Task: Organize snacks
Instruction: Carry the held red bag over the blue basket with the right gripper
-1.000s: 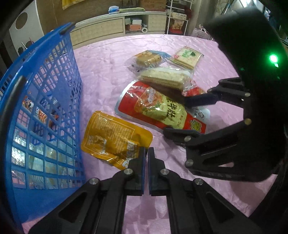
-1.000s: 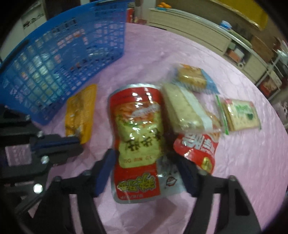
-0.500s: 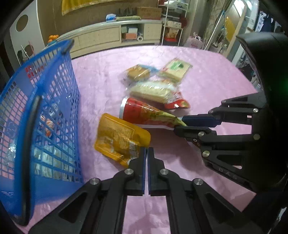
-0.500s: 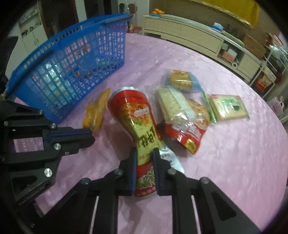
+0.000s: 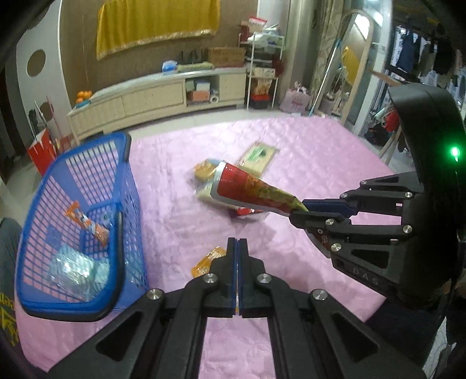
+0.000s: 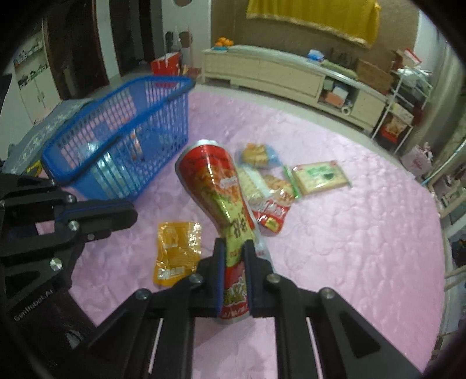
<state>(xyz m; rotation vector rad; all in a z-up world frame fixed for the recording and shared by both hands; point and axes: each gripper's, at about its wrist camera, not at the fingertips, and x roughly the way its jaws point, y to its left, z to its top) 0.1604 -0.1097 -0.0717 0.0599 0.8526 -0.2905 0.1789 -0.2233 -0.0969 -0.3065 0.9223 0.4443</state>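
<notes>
Left wrist: snacks (image 5: 87, 224) inside basket (image 5: 128, 186)

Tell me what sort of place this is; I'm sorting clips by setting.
Probably a home living room: a long cream cabinet with open shelves stands along the wall, a yellow cloth hangs above it, and a cluttered rack stands beside it.

Red snack bag (image 6: 217, 186) lifted, pinched, above pink cloth (image 6: 335, 247)

pink table (image 6: 335, 233), blue basket (image 6: 163, 87), snack packets (image 6: 177, 247)
</notes>
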